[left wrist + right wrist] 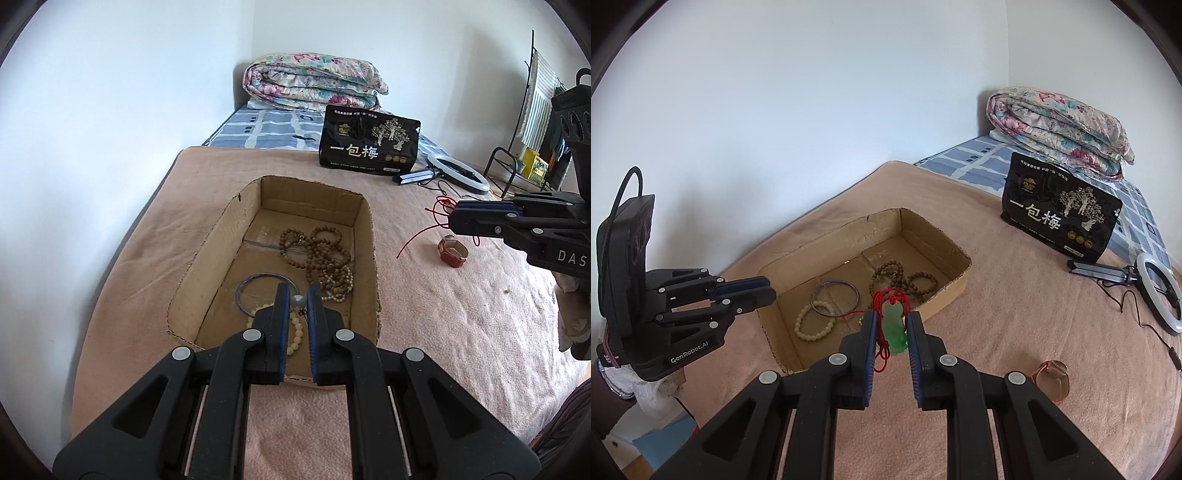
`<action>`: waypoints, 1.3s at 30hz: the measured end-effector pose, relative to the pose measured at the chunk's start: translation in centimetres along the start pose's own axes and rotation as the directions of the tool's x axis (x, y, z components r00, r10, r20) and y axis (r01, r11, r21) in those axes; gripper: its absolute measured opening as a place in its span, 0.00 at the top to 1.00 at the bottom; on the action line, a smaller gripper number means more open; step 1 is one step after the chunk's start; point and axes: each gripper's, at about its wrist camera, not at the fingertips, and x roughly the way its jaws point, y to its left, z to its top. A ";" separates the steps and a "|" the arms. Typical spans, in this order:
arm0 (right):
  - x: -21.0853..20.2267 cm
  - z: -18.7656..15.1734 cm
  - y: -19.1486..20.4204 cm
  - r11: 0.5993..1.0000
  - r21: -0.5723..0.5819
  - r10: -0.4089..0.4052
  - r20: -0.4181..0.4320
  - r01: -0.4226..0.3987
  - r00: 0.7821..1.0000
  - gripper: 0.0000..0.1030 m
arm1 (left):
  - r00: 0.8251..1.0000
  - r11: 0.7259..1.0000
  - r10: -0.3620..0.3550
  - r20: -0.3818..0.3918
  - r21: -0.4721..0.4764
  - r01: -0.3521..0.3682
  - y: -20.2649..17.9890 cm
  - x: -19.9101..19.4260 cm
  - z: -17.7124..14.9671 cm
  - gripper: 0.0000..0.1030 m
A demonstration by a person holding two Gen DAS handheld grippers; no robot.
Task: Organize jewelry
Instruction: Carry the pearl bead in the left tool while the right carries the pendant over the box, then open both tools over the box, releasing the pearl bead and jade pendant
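Observation:
An open cardboard box (pixel 365 236) (pixel 827 236) lies on the pink blanket. In it are brown wooden bead strands (pixel 321 251) (pixel 905 280), a thin metal bangle (pixel 258 280) (pixel 834 297) and a cream bead bracelet (pixel 297 332) (pixel 812 323). My left gripper (pixel 298 291) (pixel 772 290) hangs over the box's near end, shut on a small grey pearl piece (pixel 296 300). My right gripper (pixel 892 317) (pixel 458 218) is just right of the box, shut on a green pendant (pixel 895 328) whose red cord (pixel 886 295) (pixel 417 236) trails loose. A red band (pixel 452 253) (pixel 1052 380) lies on the blanket.
A black printed bag (pixel 369 142) (pixel 1060 218) stands behind the box. A ring light (pixel 458 173) (pixel 1160 295) with its cable lies to the right. A folded floral quilt (pixel 310 81) (pixel 1060 129) sits in the far corner, and a white wall runs along the bed's left side.

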 end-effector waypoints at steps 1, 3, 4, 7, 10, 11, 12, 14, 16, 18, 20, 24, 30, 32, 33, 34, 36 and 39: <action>0.2 0.1 0.3 1.000 -0.003 0.002 -0.001 -0.002 1.000 0.86 | 1.000 1.000 0.003 -0.001 -0.004 -0.003 0.3 0.1 0.0 0.93; 0.8 0.4 0.8 1.000 -0.010 0.009 -0.005 -0.009 1.000 0.86 | 1.000 1.000 0.007 -0.003 -0.012 -0.007 0.7 0.2 -0.1 0.93; 1.0 0.6 1.0 1.000 -0.013 0.011 -0.007 -0.011 1.000 0.86 | 1.000 1.000 0.009 -0.004 -0.015 -0.009 1.0 0.2 -0.1 0.93; 1.8 1.0 1.4 1.000 -0.015 0.017 -0.010 -0.017 1.000 0.86 | 1.000 1.000 0.011 -0.005 -0.023 -0.011 1.4 0.3 -0.2 0.93; 2.6 1.2 1.7 1.000 -0.012 0.016 -0.015 -0.017 1.000 0.86 | 1.000 1.000 0.011 -0.007 -0.026 -0.011 1.8 0.5 -0.2 0.93; 2.9 1.3 1.7 1.000 -0.011 0.015 -0.017 -0.016 1.000 0.86 | 1.000 1.000 0.010 -0.008 -0.028 -0.010 1.9 0.6 -0.2 0.93; 3.1 1.3 1.7 1.000 -0.010 0.014 -0.019 -0.014 1.000 0.86 | 1.000 1.000 0.010 -0.009 -0.029 -0.010 2.0 0.6 -0.1 0.93; 3.6 1.4 1.8 1.000 -0.007 0.012 -0.023 -0.012 1.000 0.86 | 1.000 0.999 0.010 -0.010 -0.031 -0.011 2.1 0.8 -0.1 0.93; 4.0 1.6 1.7 1.000 0.000 0.012 -0.027 -0.012 1.000 0.86 | 1.000 0.999 0.011 -0.012 -0.037 -0.011 2.4 1.0 0.0 0.93; 4.3 1.6 1.7 1.000 0.005 0.011 -0.029 -0.011 1.000 0.86 | 1.000 0.999 0.009 -0.011 -0.043 -0.010 2.6 1.1 0.0 0.93; 4.6 1.8 1.7 1.000 0.010 0.012 -0.030 -0.011 0.999 0.86 | 1.000 0.999 0.010 -0.012 -0.049 -0.010 2.8 1.2 0.0 0.93; 5.3 2.2 1.9 1.000 0.013 0.015 -0.032 -0.015 0.999 0.86 | 1.000 0.998 0.008 -0.013 -0.056 -0.009 3.1 1.4 0.0 0.93; 6.2 2.6 2.6 1.000 0.001 0.017 -0.041 -0.017 0.999 0.85 | 1.000 0.999 0.010 -0.015 -0.046 -0.011 3.1 1.6 0.0 0.93; 6.5 2.8 2.7 1.000 0.001 0.017 -0.040 -0.017 0.999 0.85 | 1.000 0.999 0.011 -0.013 -0.044 -0.011 3.0 1.7 0.0 0.93; 6.6 2.9 2.7 1.000 0.000 0.015 -0.040 -0.015 0.999 0.85 | 1.000 0.999 0.012 -0.012 -0.043 -0.012 3.0 1.7 0.0 0.93; 6.6 3.0 2.7 1.000 0.000 0.013 -0.037 -0.013 0.999 0.85 | 1.000 0.999 0.014 -0.013 -0.042 -0.014 3.0 1.8 0.0 0.93; 6.7 3.2 2.7 1.000 0.004 0.014 -0.031 -0.013 0.999 0.81 | 1.000 0.999 0.018 -0.014 -0.040 -0.018 2.9 1.9 0.0 0.93; 6.5 3.3 2.5 1.000 0.011 0.005 -0.012 -0.005 1.000 0.63 | 1.000 0.999 0.025 -0.018 -0.033 -0.026 2.7 2.0 0.0 0.88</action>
